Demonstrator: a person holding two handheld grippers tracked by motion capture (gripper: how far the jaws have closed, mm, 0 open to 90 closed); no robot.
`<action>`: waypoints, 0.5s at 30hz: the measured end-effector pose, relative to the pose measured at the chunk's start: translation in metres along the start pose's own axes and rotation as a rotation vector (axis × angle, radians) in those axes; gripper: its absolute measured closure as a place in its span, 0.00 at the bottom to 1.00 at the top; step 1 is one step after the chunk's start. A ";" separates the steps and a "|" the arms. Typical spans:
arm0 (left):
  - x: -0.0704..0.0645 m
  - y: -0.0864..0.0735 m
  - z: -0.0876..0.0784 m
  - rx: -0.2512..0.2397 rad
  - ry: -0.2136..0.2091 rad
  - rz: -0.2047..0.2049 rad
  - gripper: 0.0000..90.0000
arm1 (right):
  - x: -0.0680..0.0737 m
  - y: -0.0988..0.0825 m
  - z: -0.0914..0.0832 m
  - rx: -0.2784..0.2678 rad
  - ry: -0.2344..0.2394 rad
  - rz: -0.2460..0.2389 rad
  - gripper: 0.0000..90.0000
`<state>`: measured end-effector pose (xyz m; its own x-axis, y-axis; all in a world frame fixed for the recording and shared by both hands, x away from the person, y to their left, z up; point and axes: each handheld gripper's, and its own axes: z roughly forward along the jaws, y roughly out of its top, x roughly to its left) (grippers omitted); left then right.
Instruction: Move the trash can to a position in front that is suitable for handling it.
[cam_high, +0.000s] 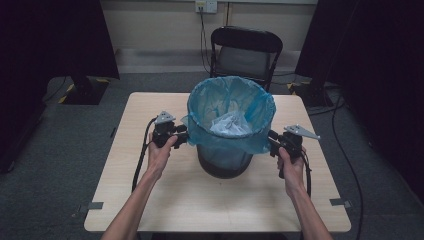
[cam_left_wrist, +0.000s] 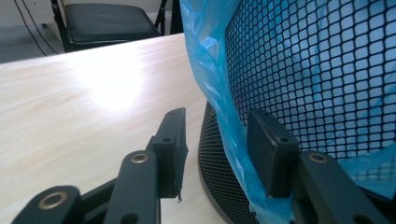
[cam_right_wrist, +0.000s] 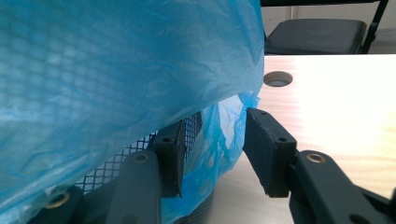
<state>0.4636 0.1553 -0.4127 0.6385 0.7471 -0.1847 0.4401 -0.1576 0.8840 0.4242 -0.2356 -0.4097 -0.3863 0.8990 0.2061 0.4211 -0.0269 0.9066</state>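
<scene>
A black mesh waste bin (cam_high: 224, 160) stands in the middle of the table, lined with a blue plastic bag (cam_high: 230, 107) whose rim folds down over the outside. Crumpled white paper (cam_high: 231, 125) lies inside. My left gripper (cam_high: 184, 136) is at the bin's left side. In the left gripper view its jaws (cam_left_wrist: 219, 140) stand apart with the bag's hanging edge (cam_left_wrist: 210, 70) between them, beside the mesh (cam_left_wrist: 303, 70). My right gripper (cam_high: 272, 142) is at the bin's right side. Its jaws (cam_right_wrist: 215, 144) also stand apart around the bag's hem (cam_right_wrist: 219, 135), with one fingertip (cam_right_wrist: 170, 149) against the mesh (cam_right_wrist: 116, 168).
The light wooden table (cam_high: 165, 200) has bare room left, right and in front of the bin. A round cable hole (cam_right_wrist: 278, 78) sits in the tabletop. A black folding chair (cam_high: 245, 50) stands behind the table's far edge. Dark curtains hang at both sides.
</scene>
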 end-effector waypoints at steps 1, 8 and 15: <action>-0.005 -0.006 -0.006 -0.013 -0.009 -0.010 0.65 | 0.002 -0.001 -0.003 0.000 0.003 -0.002 0.65; -0.010 -0.020 -0.024 -0.029 -0.033 -0.036 0.65 | 0.011 -0.009 -0.016 0.011 0.037 0.002 0.67; -0.017 -0.034 -0.047 -0.029 -0.051 -0.040 0.62 | 0.022 -0.021 -0.032 0.014 0.101 0.022 0.64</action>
<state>0.4083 0.1780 -0.4199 0.6528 0.7182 -0.2409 0.4478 -0.1095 0.8874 0.3811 -0.2293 -0.4128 -0.4571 0.8499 0.2621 0.4410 -0.0394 0.8966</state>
